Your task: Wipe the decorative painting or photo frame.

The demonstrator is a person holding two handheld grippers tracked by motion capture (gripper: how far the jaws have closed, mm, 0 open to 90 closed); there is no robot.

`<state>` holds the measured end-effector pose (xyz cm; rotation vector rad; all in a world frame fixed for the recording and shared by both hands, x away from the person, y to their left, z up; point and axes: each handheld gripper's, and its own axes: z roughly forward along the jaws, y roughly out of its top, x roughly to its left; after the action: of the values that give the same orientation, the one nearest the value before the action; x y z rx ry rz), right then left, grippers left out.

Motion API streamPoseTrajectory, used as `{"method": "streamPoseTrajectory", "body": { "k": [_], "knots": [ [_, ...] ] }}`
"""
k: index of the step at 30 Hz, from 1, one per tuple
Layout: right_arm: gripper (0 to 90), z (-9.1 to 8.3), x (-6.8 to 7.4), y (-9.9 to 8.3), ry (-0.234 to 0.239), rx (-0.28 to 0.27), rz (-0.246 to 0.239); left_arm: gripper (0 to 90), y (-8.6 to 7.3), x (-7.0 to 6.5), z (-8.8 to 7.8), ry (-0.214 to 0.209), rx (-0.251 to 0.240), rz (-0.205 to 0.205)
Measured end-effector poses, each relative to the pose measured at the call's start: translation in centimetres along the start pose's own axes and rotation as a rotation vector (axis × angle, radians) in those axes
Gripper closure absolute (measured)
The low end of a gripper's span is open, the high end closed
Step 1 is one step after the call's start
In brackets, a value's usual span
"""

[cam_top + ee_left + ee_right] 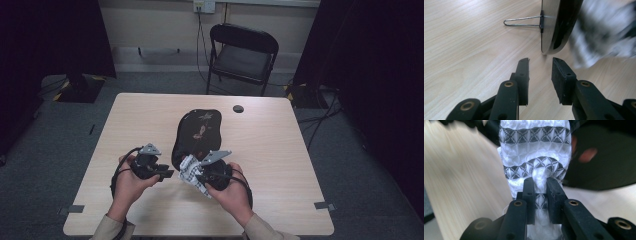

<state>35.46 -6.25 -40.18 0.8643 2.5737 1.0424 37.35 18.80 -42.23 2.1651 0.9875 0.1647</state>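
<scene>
Your right gripper pinches the white patterned cloth tight between both jaws, bunched against the near end of the black tray, likely for wiping it. Your left gripper has 2 jaws parted and empty, beside the tray's edge on the table.

patterned cloth motion-blurred, black tray cut off at the top edge
</scene>
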Motion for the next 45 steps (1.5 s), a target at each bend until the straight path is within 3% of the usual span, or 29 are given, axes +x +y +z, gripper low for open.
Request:
{"method": "streamPoseTrajectory", "body": {
  "k": [4,8,17,26,34,39,45],
  "knots": [
    [79.6,-1.5,0.0,2.0,-0.004,-0.053,-0.012,64.6,-0.1,0.3,-0.4,0.006,-0.004,-0.007],
    [79.5,-1.3,0.5,2.6,0.005,-0.056,-0.022,61.9,-0.3,0.6,-0.7,0.017,-0.014,-0.023],
    [79.5,2.8,1.2,-0.8,0.051,0.05,-0.015,57.2,-0.7,1.3,-1.0,0.042,-0.016,-0.045],
    [79.5,4.8,1.9,-2.9,0.074,0.115,-0.024,46.0,-1.0,1.8,-0.9,0.066,-0.019,-0.06],
    [79.5,5.2,2.1,-3.0,0.081,0.115,-0.026,36.0,-1.2,2.3,-0.8,0.088,-0.013,-0.067],
    [79.4,5.6,2.3,-3.0,0.087,0.12,-0.026,27.5,-1.3,2.7,-0.9,0.093,-0.036,-0.083],
    [79.4,6.0,2.1,-2.9,0.09,0.129,-0.029,26.3,-1.4,2.9,-0.9,0.094,-0.039,-0.086]
  ]
}}
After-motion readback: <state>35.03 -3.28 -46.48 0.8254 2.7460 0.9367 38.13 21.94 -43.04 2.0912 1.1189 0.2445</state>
